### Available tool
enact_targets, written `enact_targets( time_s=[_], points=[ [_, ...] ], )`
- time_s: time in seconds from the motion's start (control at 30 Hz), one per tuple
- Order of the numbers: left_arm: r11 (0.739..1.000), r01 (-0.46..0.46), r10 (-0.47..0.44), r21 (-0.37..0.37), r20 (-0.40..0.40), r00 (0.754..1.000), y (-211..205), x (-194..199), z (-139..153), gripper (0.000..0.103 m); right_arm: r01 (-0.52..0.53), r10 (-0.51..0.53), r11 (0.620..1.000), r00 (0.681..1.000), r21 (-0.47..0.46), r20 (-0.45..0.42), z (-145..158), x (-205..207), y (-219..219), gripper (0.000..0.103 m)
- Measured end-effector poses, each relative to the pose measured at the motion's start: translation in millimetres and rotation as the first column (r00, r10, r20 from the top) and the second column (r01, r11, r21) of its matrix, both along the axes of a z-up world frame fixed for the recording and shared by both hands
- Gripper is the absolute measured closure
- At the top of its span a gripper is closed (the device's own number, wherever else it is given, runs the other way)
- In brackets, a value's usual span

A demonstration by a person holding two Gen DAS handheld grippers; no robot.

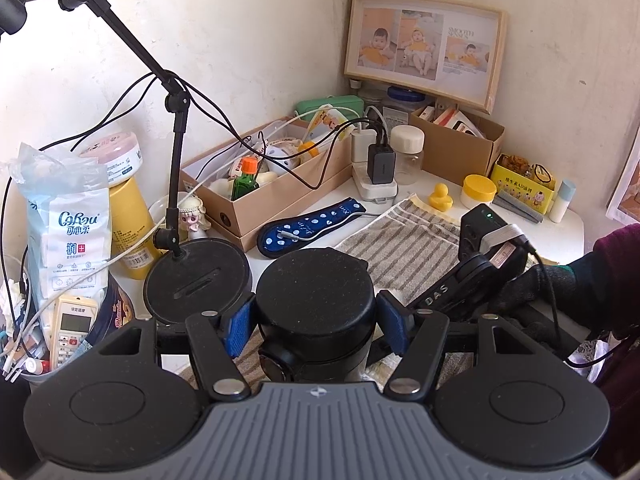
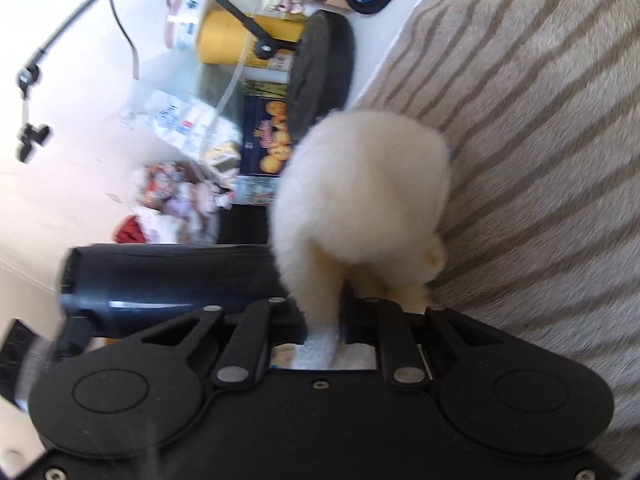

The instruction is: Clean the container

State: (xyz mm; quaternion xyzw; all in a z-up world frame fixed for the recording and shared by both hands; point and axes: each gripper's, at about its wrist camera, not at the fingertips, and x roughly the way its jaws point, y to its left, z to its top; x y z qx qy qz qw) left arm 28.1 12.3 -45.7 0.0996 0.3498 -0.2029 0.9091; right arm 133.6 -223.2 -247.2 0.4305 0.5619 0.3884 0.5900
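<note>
A black cylindrical container (image 1: 316, 292) with a round lid stands upright on a striped towel (image 1: 404, 248). My left gripper (image 1: 316, 326) is shut on it, its blue pads (image 1: 240, 328) pressing both sides just under the lid. In the right wrist view, my right gripper (image 2: 324, 320) is shut on a fluffy cream cloth (image 2: 360, 184), which bunches out in front of the fingers. That view is rolled, so the dark container (image 2: 168, 280) shows sideways at the left, right beside the cloth. I cannot tell if cloth and container touch.
A black stand base (image 1: 198, 280) sits just left of the container. Behind lie a blue spotted case (image 1: 308, 226), an open cardboard box (image 1: 272, 184) and a yellow duck (image 1: 440, 198). A tissue pack (image 1: 68, 232) and remote (image 1: 74, 330) crowd the left; a gloved hand (image 1: 548, 284) is at right.
</note>
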Motion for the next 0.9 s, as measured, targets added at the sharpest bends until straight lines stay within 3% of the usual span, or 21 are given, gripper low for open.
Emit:
enact_targets(
  time_s=[0.3,0.9],
  points=[
    [1.000,-0.004,0.004,0.002,0.002,1.000,1.2,-1.1,-0.1,0.040,-0.004,-0.002,0.993,0.999,0.121,0.049,38.1,-6.8,-2.3,0.090],
    [1.000,0.011,-0.011,0.009,-0.002,1.000,2.4,-0.1,0.5,0.040,-0.037,-0.009,0.965,0.985,0.260,0.170,101.2,4.1,-0.9,0.090]
  ],
)
